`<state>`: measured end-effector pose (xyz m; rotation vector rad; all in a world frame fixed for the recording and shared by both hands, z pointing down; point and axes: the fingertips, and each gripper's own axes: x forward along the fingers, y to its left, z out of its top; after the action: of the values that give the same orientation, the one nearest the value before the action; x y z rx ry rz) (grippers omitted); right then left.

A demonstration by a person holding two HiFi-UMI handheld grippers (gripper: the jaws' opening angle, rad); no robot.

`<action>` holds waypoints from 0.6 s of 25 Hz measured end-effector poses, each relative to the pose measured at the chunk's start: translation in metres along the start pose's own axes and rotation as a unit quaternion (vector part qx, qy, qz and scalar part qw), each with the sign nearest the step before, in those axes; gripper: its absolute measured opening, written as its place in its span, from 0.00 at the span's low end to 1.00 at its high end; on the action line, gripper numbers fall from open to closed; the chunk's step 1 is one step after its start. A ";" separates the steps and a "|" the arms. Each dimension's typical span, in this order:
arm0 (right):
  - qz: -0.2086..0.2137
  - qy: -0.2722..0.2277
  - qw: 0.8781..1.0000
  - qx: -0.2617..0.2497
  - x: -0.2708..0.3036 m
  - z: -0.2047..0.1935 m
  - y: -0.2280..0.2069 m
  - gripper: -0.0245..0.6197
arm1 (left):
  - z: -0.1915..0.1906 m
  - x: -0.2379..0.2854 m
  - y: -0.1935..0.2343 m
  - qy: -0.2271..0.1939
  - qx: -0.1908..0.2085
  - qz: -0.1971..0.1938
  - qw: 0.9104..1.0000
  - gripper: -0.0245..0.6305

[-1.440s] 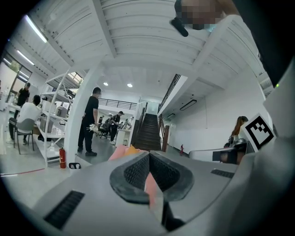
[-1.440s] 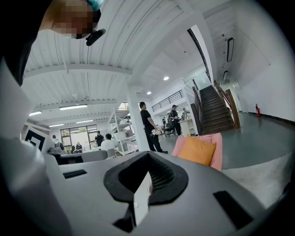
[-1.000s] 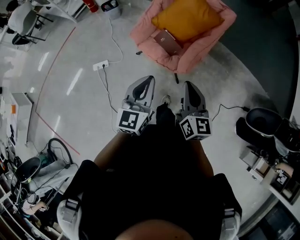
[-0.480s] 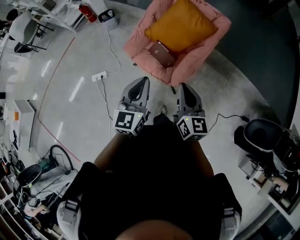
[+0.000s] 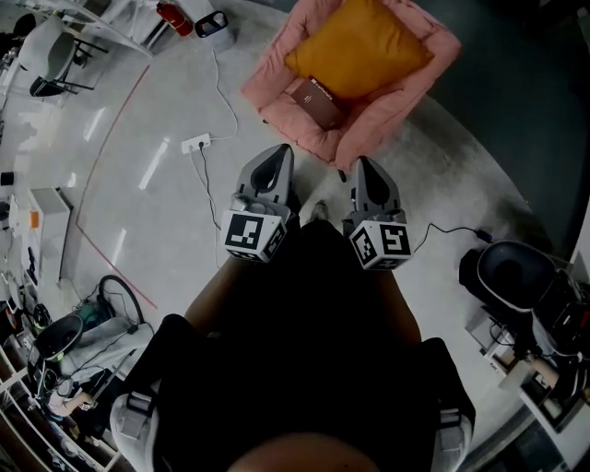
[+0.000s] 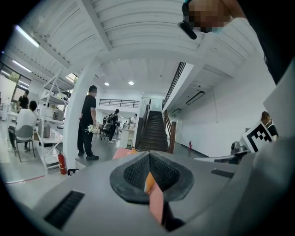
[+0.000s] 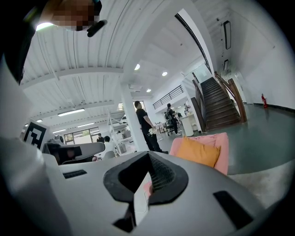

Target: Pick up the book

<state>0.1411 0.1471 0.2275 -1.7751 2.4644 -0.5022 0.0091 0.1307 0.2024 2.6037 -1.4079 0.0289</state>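
A dark red book (image 5: 315, 101) lies on the seat of a pink armchair (image 5: 273, 76), against the front of an orange cushion (image 5: 359, 44). Both grippers are held side by side at waist height, pointing at the chair and still short of it. My left gripper (image 5: 277, 152) has its jaws together with nothing in them; in the left gripper view (image 6: 149, 155) a strip of pink chair (image 6: 120, 153) shows past them. My right gripper (image 5: 365, 164) is also shut and empty, and in its own view (image 7: 148, 155) the cushion (image 7: 199, 152) and chair (image 7: 222, 140) lie ahead to the right.
A white power strip (image 5: 195, 143) and its cable lie on the floor left of the chair. A red fire extinguisher (image 5: 175, 15) stands at the back left. A black round unit (image 5: 509, 269) sits at the right. A person (image 6: 87, 123) stands beyond, near a staircase (image 6: 155, 131).
Both grippers have gone forward toward the armchair as the person walks. The chair, book and power strip have slid lower in the head view. The jaws stay together.
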 end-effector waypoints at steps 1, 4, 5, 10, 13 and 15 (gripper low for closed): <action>0.001 0.002 1.000 0.001 0.003 -0.001 0.000 0.04 | -0.001 0.003 0.002 0.002 0.000 0.000 1.000 0.05; 0.004 0.006 1.000 0.002 0.014 -0.004 0.001 0.04 | -0.003 0.012 0.009 0.007 0.000 -0.003 1.000 0.05; 0.005 0.007 1.000 0.003 0.019 -0.003 0.001 0.04 | -0.002 0.016 0.013 0.007 0.000 -0.004 1.000 0.05; -0.001 0.011 1.000 0.010 0.043 -0.005 -0.004 0.04 | 0.001 0.043 0.032 0.006 -0.004 -0.010 1.000 0.05; -0.007 0.011 1.000 0.009 0.062 -0.002 -0.010 0.04 | 0.006 0.063 0.041 -0.001 -0.004 -0.020 1.000 0.05; -0.009 0.013 1.000 0.008 0.075 0.000 -0.013 0.04 | 0.010 0.076 0.048 0.003 -0.001 -0.022 1.000 0.05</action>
<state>0.1279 0.0732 0.2417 -1.7978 2.4551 -0.5481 0.0107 0.0407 0.2078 2.6302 -1.3469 0.0298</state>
